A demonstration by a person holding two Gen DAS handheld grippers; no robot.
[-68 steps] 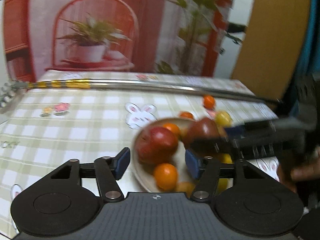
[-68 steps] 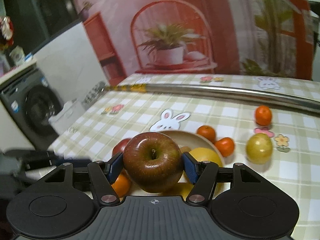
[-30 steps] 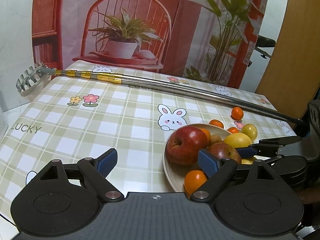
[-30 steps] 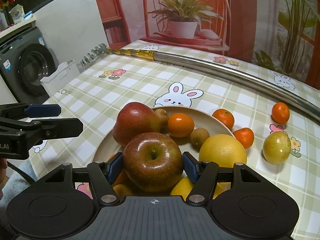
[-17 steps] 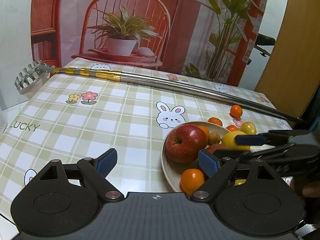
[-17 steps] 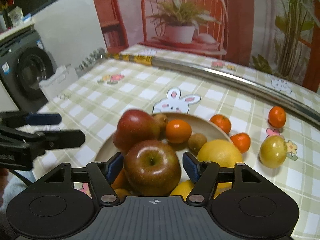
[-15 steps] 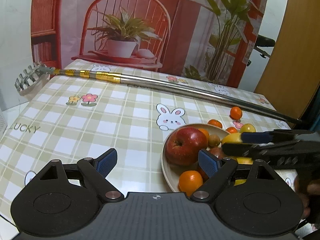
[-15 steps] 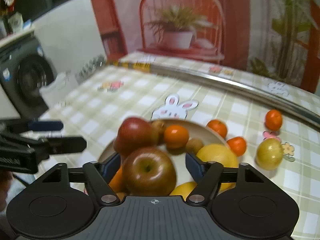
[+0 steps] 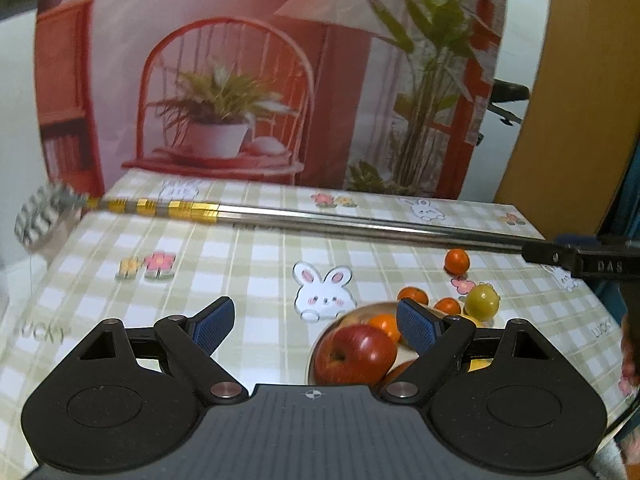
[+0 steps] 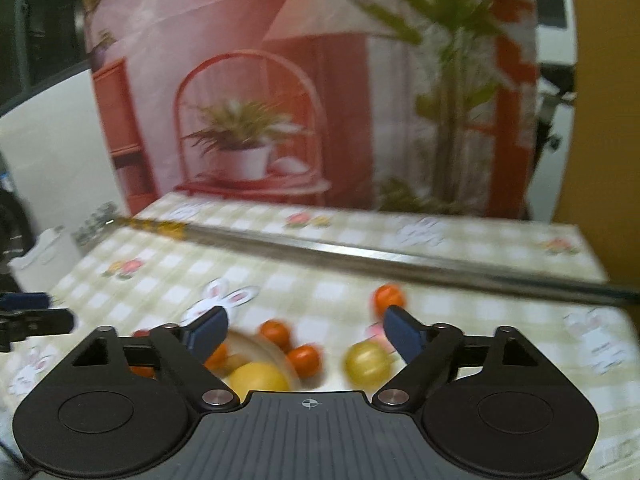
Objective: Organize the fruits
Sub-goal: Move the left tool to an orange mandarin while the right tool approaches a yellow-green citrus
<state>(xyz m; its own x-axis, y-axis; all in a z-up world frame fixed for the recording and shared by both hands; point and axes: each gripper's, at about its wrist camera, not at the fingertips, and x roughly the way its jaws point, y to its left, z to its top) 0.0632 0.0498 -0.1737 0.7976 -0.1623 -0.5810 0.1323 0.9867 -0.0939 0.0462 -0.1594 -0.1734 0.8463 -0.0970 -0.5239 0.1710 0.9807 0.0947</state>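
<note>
The right wrist view is smeared by motion, so fruit outlines there are soft. Much of the round beige bowl [image 9: 320, 344] is hidden in both views behind the black gripper bodies; only its far rim is seen. In the left wrist view a large red apple [image 9: 354, 354] is seen in the bowl, with an orange citrus [image 9: 385, 326] just behind it; further fruit in the bowl is covered by the right-hand blue pad. What lies in the bowl beneath the right gripper cannot be made out apart from a yellow round fruit [image 10: 258, 376], cut off at its lower edge.

The left gripper [image 9: 316, 322] is held wide, with nothing between its jaws; the bowl lies below and slightly right of its gap. The jaws of the right gripper [image 10: 306, 330] are opening and nothing is held between them. Two small orange mandarins [image 10: 304, 350] are seen through the gap on the green-checked tablecloth surface [image 10: 320, 292], just beside the bowl rim. A yellow-green round fruit [image 10: 367, 362] lies near the right pad, and a third mandarin [image 10: 388, 298] further back. A long metal pole [image 9: 360, 226] is laid across the surface behind the fruit.
</note>
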